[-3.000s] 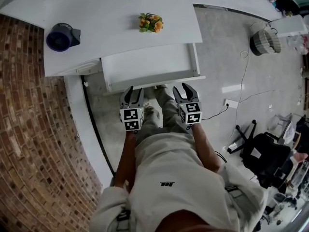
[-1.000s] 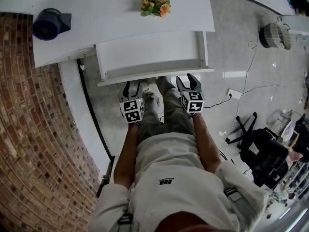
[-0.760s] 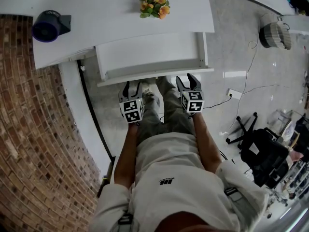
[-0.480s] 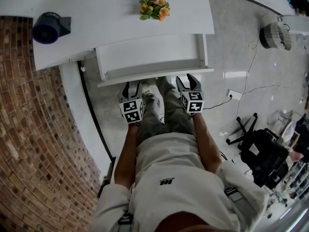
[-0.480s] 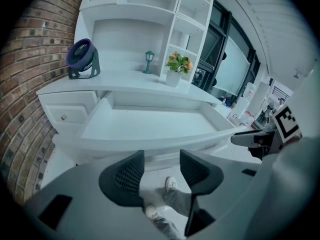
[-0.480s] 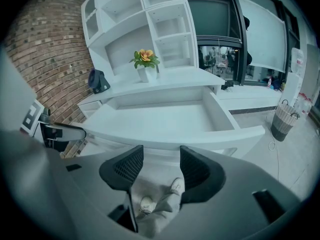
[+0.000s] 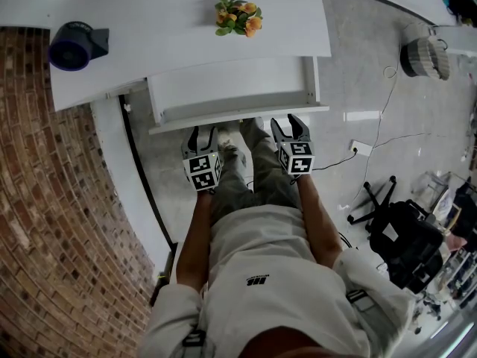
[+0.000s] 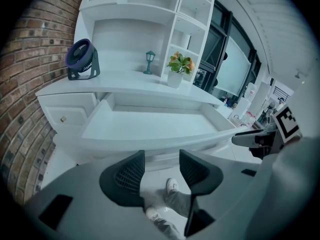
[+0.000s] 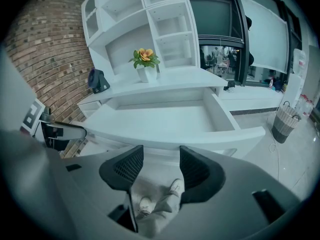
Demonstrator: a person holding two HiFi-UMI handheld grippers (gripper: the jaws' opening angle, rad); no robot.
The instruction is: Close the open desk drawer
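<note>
The white desk drawer [image 7: 231,86] stands pulled out from under the desk top, with nothing in it. Its front panel [image 7: 238,117] runs just ahead of both grippers. My left gripper [image 7: 203,132] hovers below the panel's left half, apart from it. Its jaws are closing with nothing between them. In the left gripper view the drawer [image 8: 150,126] lies just beyond the left gripper [image 8: 162,158]. My right gripper [image 7: 289,122] is open near the panel's right half, its tips almost at the edge. The right gripper view shows the drawer [image 9: 165,120] ahead of the empty right gripper [image 9: 161,155].
A purple fan [image 7: 72,45] and a small flower pot [image 7: 238,15] stand on the white desk [image 7: 171,32]. A brick wall [image 7: 45,200] lies at the left. The person's legs and shoes are under the drawer. A basket [image 7: 425,55], a power strip [image 7: 363,146] and a black chair [image 7: 402,237] are at the right.
Since the earliest frame the view has shifted and both grippers have come closer to the drawer's front panel. Over the last second nothing has visibly moved.
</note>
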